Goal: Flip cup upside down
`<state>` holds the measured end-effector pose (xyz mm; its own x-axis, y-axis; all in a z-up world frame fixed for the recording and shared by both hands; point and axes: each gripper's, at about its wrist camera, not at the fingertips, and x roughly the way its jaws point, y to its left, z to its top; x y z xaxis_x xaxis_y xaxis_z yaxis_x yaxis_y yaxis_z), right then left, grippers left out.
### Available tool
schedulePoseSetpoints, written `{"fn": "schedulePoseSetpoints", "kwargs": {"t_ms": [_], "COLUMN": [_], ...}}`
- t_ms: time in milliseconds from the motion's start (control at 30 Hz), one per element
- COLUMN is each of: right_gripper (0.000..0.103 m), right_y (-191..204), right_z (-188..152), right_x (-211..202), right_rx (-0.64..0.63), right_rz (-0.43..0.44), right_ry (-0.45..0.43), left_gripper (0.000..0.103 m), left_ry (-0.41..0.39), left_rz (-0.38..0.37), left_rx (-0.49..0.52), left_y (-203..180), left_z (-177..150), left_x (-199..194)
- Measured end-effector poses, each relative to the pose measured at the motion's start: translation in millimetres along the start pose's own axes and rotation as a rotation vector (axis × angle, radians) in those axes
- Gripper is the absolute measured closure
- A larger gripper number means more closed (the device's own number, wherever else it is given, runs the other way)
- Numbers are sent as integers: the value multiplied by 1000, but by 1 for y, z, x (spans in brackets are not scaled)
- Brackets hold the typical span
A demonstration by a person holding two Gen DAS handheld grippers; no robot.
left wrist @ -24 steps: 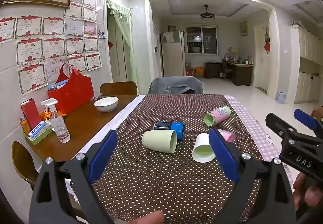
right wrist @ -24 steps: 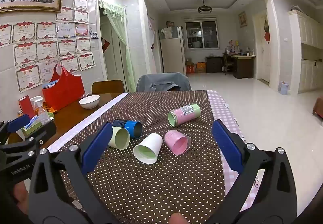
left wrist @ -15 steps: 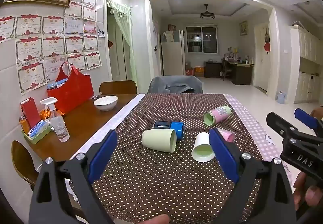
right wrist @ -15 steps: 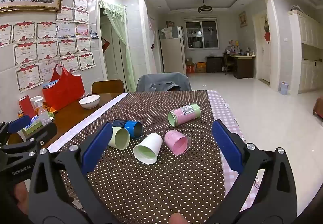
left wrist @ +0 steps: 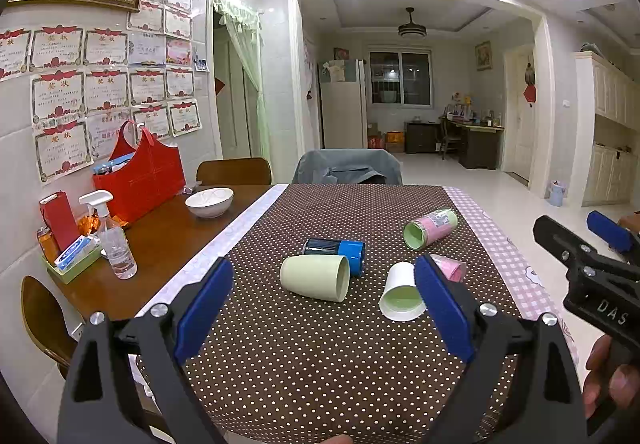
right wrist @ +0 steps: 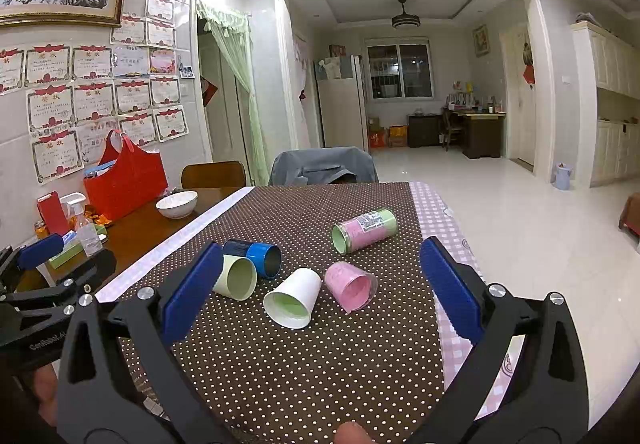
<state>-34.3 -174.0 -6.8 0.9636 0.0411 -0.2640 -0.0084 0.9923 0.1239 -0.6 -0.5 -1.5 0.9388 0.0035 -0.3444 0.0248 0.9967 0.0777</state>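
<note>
- Where the left wrist view looks down the table (left wrist: pixel 168 240), the dotted brown cloth (left wrist: pixel 320 356) runs to the far edge, with bare cloth between the jaws and the cups.
- Wood shows on the left, carrying a white bowl (left wrist: pixel 209 202), a spray bottle (left wrist: pixel 114 240) and a red bag (left wrist: pixel 140 176); a checked strip borders the right edge.
- Left gripper (left wrist: pixel 324 308): jaws spread wide, holding and touching nothing.
- Ahead of it lie five cups on their sides: a pale green cup (left wrist: pixel 314 277) roughly centred between the jaws, a blue cup (left wrist: pixel 336 249) touching it behind, a white cup (left wrist: pixel 400 298) beside the right jaw, a pink cup (left wrist: pixel 452 268) partly hidden by that jaw, and a pink-and-green cup (left wrist: pixel 430 229) farther off.
- Right gripper (right wrist: pixel 318 286), in its own view: jaws wide apart, empty, above open cloth near the table's front edge.
- White cup (right wrist: pixel 293 303) lies between the jaws, mouth toward the camera; pink cup (right wrist: pixel 352 286) just beside it; pale green cup (right wrist: pixel 236 276) by the left jaw.
</note>
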Motion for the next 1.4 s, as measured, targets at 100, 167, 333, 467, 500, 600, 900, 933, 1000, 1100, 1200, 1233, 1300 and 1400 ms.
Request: {"fn": "schedulePoseSetpoints", "kwargs": {"t_ms": [100, 167, 333, 467, 500, 600, 900, 933, 1000, 1100, 1200, 1233, 1300, 1400], "right_gripper": [6, 6, 6, 6, 6, 6, 6, 6, 6, 6, 6, 6, 6, 6], "right_y": [0, 0, 0, 0, 0, 0, -2, -2, -3, -2, -2, -2, -2, -1], "right_z": [1, 1, 1, 1, 1, 1, 6, 7, 7, 5, 5, 4, 4, 3], "right_x": [0, -1, -1, -1, -1, -1, 2, 3, 5, 7, 8, 9, 10, 13], "right_rx": [1, 1, 0, -2, -2, -3, -14, -15, -17, -21, -25, -26, -27, -31], "right_rz": [2, 2, 2, 1, 0, 1, -2, -2, -2, -2, 0, 0, 0, -1], "right_ry": [-1, -1, -2, -4, -4, -4, -1, 0, 2, 3, 5, 5, 5, 8], "left_gripper": [13, 13, 13, 13, 13, 13, 13, 13, 13, 13, 13, 13, 13, 13], "left_ry": [1, 1, 2, 0, 0, 1, 10, 12, 15, 17, 19, 20, 22, 24], "left_rz": [0, -1, 0, 3, 4, 6, -2, -1, -1, -1, 0, 0, 0, 1], "left_rx": [0, -2, -2, -1, -2, 2, 7, 8, 8, 9, 9, 10, 11, 13], "left_y": [0, 1, 1, -4, -5, -5, -3, -3, -3, -3, -4, -4, -4, -6], "left_z": [0, 1, 1, -13, -15, -17, -11, -9, -8, -8, -6, -6, -6, -5], "left_x": [0, 1, 1, 12, 14, 13, 16, 17, 19, 20, 21, 22, 23, 25]}}
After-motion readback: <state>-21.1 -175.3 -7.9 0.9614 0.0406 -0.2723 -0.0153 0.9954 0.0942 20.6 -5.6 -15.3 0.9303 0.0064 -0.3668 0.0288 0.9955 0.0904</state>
